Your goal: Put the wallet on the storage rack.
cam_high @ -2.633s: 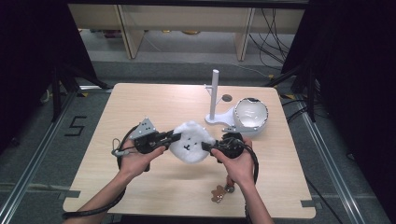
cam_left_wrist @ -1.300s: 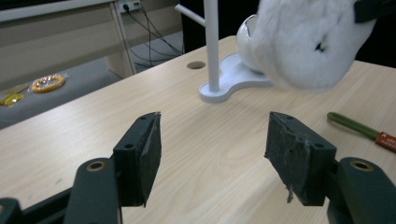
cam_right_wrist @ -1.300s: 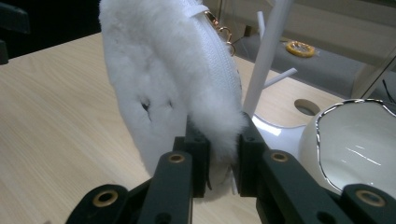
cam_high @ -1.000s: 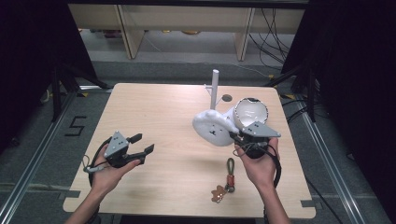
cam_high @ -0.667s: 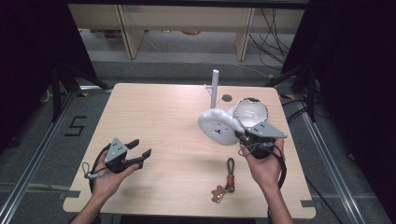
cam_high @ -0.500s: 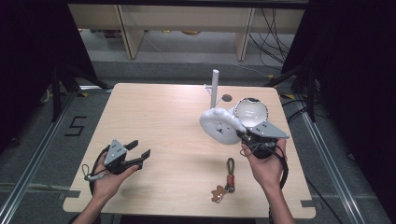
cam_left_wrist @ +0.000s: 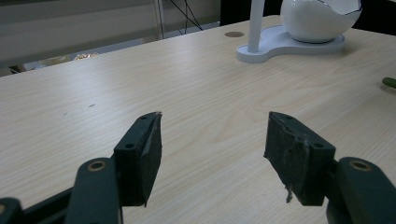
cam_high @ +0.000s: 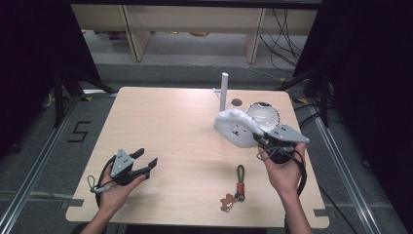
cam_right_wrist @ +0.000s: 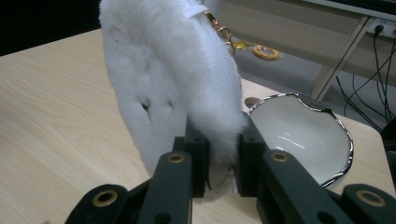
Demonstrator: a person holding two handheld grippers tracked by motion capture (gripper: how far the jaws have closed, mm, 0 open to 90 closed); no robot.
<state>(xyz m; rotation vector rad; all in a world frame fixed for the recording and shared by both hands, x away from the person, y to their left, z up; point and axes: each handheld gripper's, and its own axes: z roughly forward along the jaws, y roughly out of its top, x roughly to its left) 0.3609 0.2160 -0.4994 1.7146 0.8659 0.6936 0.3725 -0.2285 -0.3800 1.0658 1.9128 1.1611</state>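
A white fluffy pouch (cam_high: 235,127) with a small face, a white zip and a gold clasp hangs above the table, pinched at its edge by my right gripper (cam_high: 259,140). In the right gripper view the pouch (cam_right_wrist: 173,79) stands upright between the shut jaws of that gripper (cam_right_wrist: 219,156). Just behind it is a white egg-shaped bowl (cam_high: 263,114) with a jagged dark rim, seen again as the bowl (cam_right_wrist: 301,135) close to the right gripper. My left gripper (cam_high: 146,161) rests low at the front left, open and holding nothing; its jaws (cam_left_wrist: 215,149) are spread wide over bare wood.
A white stand with an upright post (cam_high: 224,91) shares a flat base (cam_left_wrist: 285,44) with the bowl at the back right. A keychain with a green strap and a small brown bear (cam_high: 234,192) lies near the front edge. The wooden table (cam_high: 170,126) ends close behind the stand.
Both grippers held the pouch mid-table at first. The left one has let go and drawn back to the front left, while the right one has carried the pouch right and back toward the bowl.
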